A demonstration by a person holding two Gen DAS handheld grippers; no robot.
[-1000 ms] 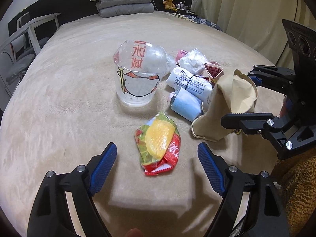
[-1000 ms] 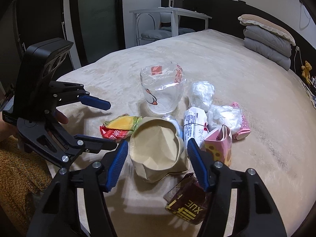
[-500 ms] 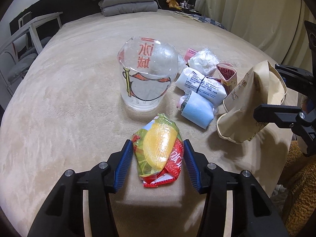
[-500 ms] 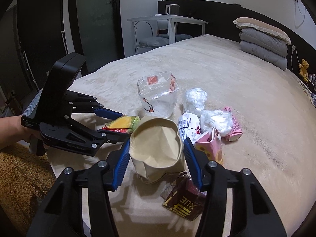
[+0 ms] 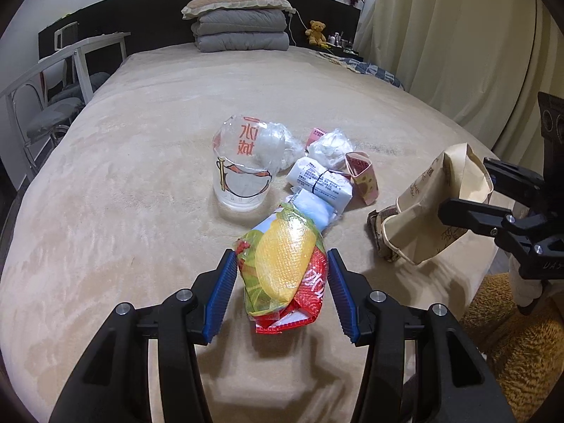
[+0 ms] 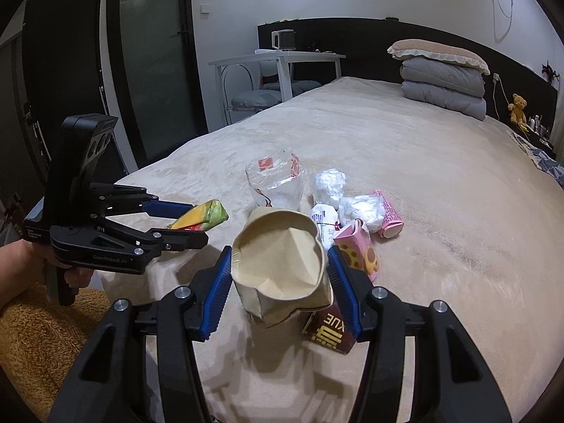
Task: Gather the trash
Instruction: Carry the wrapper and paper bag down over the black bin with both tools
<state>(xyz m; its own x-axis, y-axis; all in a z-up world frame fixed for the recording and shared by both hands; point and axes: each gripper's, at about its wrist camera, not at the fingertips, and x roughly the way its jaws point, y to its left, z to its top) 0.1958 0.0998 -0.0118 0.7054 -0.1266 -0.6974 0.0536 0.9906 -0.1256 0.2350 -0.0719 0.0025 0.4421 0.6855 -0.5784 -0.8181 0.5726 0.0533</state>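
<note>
Two grippers level over bed [image 5: 141, 176], left gripper [image 5: 280, 282] pinching snack wrapper [image 5: 282, 264], right gripper [image 6: 280, 282] clamping paper bag [image 6: 278, 268].

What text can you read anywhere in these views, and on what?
"GenRobot.AI": side of the left hand-held gripper.
"冰城", red: clear cup.
"XUE", upside down, with a large character cut off below: brown carton.
"冰", white on red: snack wrapper.
Printed label on the white packet: too small to read.
Brown marks on the cloth bag: blurred.
</note>
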